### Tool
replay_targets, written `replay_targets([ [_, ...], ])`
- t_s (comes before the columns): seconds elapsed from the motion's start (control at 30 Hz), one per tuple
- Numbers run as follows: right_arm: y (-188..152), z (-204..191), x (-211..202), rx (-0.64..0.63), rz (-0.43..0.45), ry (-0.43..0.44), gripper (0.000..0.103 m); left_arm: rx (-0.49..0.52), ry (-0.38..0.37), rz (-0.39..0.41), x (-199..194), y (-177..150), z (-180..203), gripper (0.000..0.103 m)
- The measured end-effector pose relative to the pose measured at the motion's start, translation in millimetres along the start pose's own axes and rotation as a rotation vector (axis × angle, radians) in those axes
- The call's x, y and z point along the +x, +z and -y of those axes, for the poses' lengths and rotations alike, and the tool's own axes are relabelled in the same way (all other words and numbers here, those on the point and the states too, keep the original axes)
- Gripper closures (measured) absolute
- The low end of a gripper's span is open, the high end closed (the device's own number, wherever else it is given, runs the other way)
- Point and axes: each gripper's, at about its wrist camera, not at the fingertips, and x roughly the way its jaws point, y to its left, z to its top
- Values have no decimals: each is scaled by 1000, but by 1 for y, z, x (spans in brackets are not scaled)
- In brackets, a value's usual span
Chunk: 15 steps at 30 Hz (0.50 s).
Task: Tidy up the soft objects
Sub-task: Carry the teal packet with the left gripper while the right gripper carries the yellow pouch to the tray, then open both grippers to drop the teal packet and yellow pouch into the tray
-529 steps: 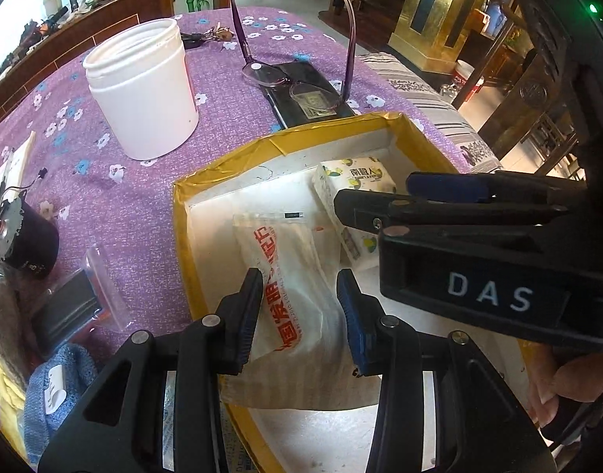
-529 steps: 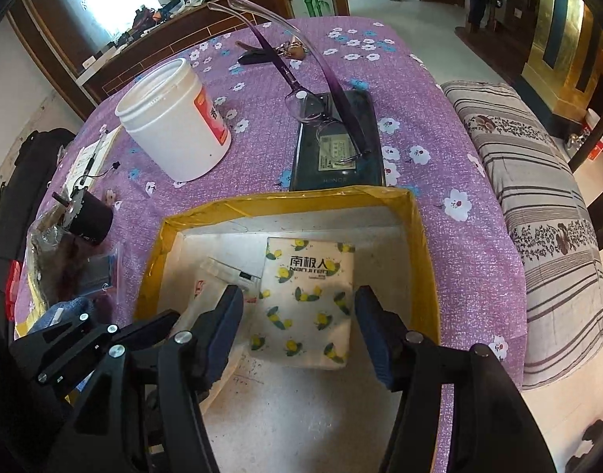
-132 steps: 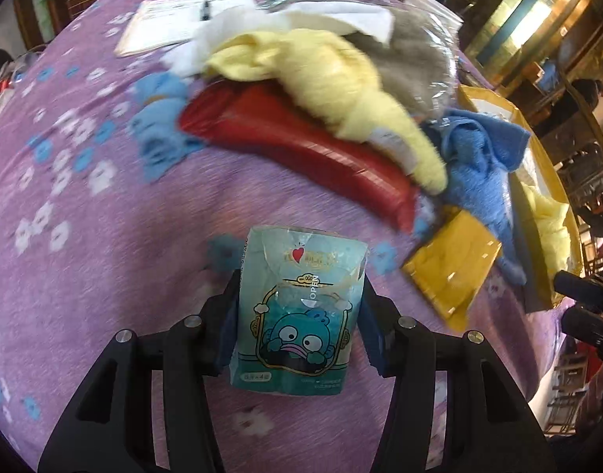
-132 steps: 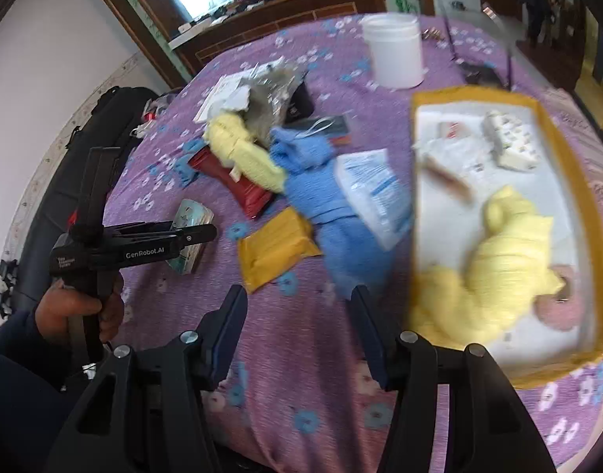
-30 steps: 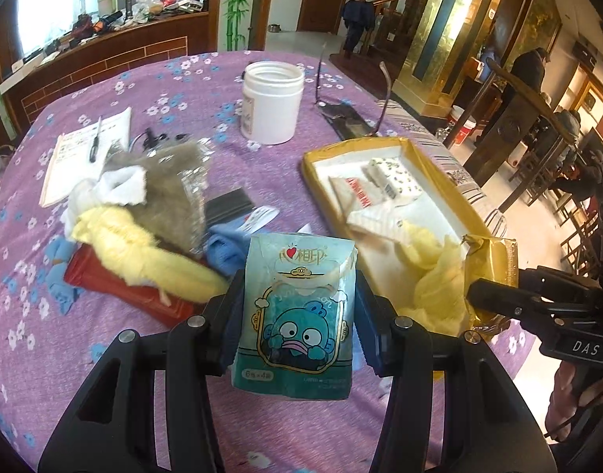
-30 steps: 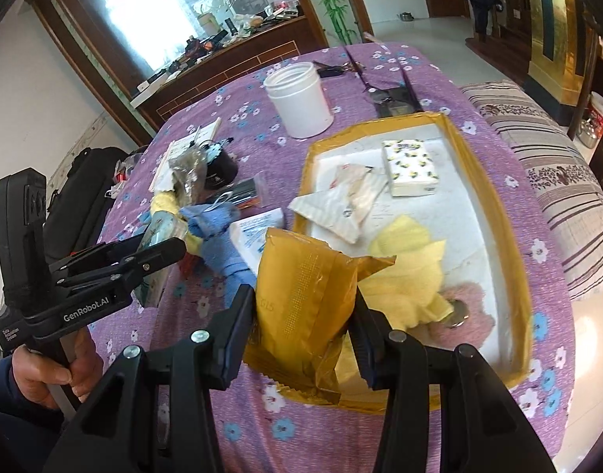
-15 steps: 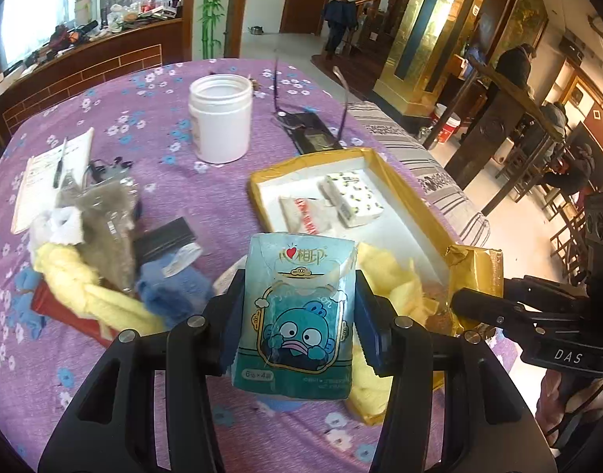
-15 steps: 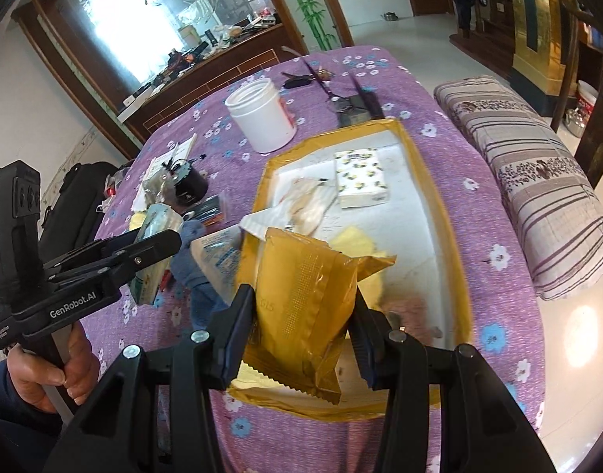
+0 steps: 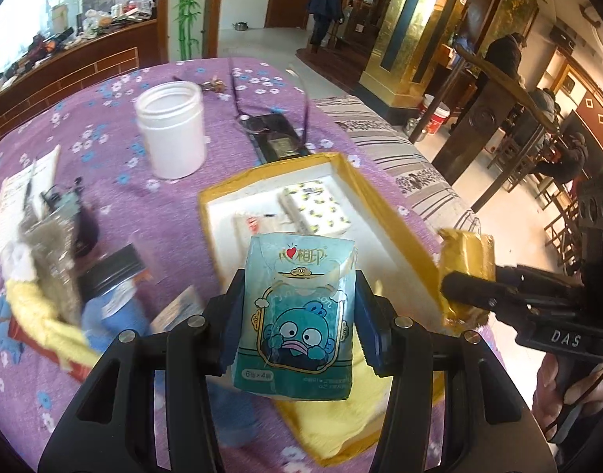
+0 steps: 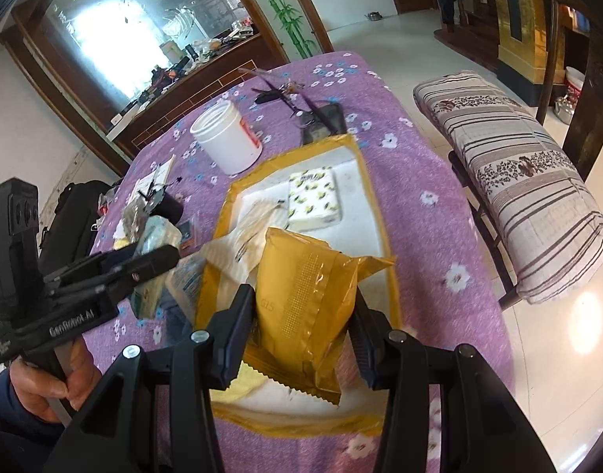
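Observation:
My left gripper is shut on a teal tissue pack with a blue cartoon face, held above the near left side of the yellow-rimmed tray. My right gripper is shut on a yellow plastic packet, held above the tray's near end. In the tray lie a lemon-print tissue pack, a white sachet and a yellow cloth. The right gripper with its packet also shows at the right of the left wrist view.
A white jar, purple glasses on a dark phone, and a pile of yellow, grey and blue cloths lie on the purple flowered tablecloth. A striped bench stands right of the table.
Both grippers have moved further over the tray with their packs still held. The cloth pile has slid to the left in the left wrist view.

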Motion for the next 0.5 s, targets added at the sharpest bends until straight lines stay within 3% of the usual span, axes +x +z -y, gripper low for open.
replay_targets([
  [0.33,68,9,49,-55,-59,-19,57,-40,-37,-67,62,17,17,54],
  [0.5,87,11,85,-74,-104,-23,57,-37,-12,-88,81,13,19,54],
])
